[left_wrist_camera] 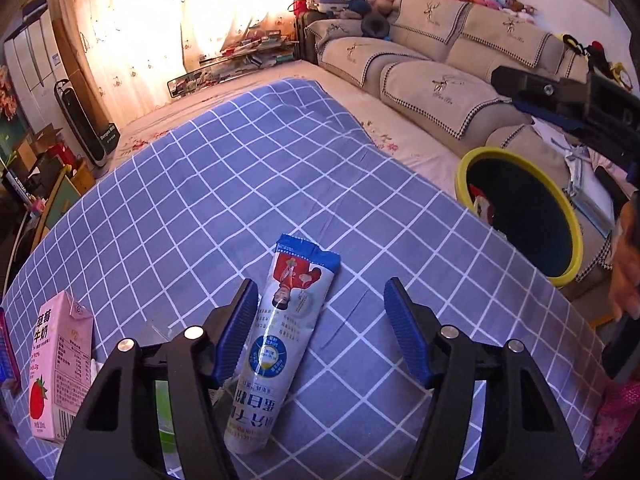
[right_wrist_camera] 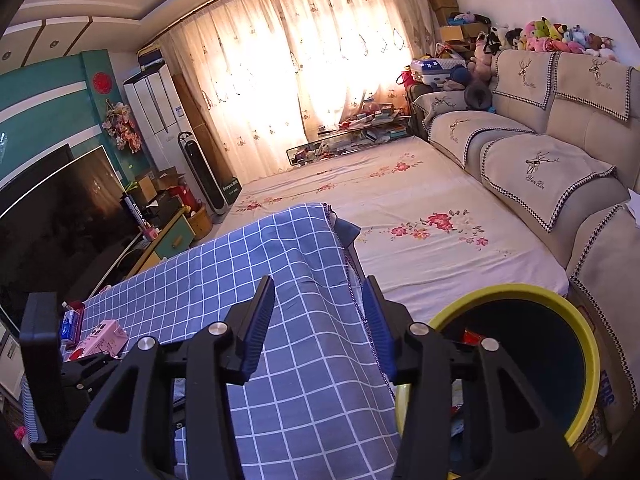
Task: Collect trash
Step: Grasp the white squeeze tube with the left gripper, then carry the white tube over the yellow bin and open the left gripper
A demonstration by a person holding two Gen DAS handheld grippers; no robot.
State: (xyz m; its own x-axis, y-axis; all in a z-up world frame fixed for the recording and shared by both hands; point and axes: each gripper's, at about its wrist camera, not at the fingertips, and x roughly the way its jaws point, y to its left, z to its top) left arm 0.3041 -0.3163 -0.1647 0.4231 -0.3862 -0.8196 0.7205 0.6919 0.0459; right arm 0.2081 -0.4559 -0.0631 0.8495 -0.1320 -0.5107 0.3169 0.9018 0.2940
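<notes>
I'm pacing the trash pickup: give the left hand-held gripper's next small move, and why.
Probably shift slightly left, then close: the long white-and-blue foil sachet lies by the left hand-held gripper's left pad, unpinched. The yellow-rimmed bin waits nearby.

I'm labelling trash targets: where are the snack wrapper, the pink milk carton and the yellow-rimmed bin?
snack wrapper (left_wrist_camera: 280, 340), left wrist view, printed middle.
pink milk carton (left_wrist_camera: 60, 364), left wrist view, front face.
yellow-rimmed bin (right_wrist_camera: 520, 294), right wrist view, far rim.

Our left gripper (left_wrist_camera: 320, 308) has two black arms with triangle holes in them. Shiny round silver screws sit on top. Its fingers (left_wrist_camera: 404, 320) wear blue ridged pads. Our right gripper (right_wrist_camera: 318, 316) looks the same: black arms, silver screws, blue bumpy pads. We wear a pink sleeve (left_wrist_camera: 612, 420).
</notes>
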